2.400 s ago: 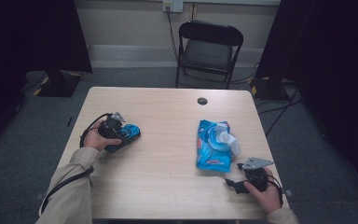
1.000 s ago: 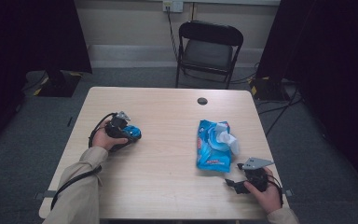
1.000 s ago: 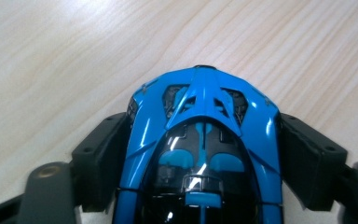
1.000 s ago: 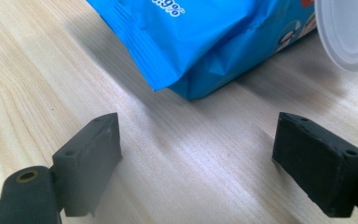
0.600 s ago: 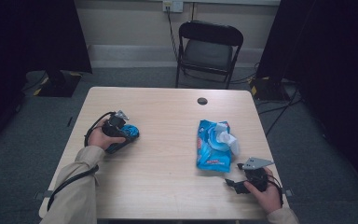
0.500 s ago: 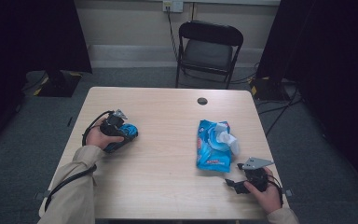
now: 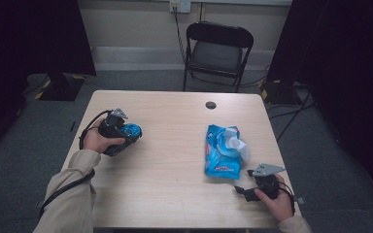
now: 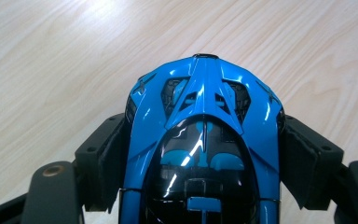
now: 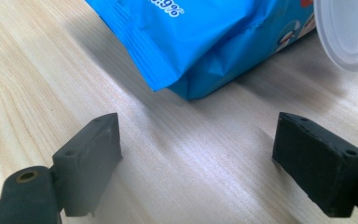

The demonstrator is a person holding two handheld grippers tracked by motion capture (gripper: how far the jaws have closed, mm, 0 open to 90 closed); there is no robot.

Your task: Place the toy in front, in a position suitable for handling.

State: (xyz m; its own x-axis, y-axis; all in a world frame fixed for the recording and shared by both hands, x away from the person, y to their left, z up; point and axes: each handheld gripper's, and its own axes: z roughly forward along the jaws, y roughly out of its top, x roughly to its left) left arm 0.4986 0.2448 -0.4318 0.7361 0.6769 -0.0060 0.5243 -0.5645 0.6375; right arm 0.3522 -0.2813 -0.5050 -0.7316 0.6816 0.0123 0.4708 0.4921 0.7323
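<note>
A glossy blue toy car (image 8: 205, 140) with a dark canopy sits between the jaws of my left gripper (image 8: 205, 158), whose pads press on both its sides. From above, that gripper (image 7: 128, 138) holds the blue toy car (image 7: 128, 132) just above the table's left side. A blue wet-wipes pack (image 7: 219, 151) with its white lid flipped open lies right of centre. My right gripper (image 7: 240, 190) rests open near the front right edge, just short of the pack's corner (image 9: 186, 51), with bare wood between its pads (image 9: 100, 144).
The wooden table (image 7: 170, 194) has a small dark round disc (image 7: 211, 105) near its far edge. A black folding chair (image 7: 216, 48) stands behind the table. Cables trail from both grippers.
My left hand has lifted the toy car a little off the table and drawn it slightly left. The right hand and the wipes pack have stayed put.
</note>
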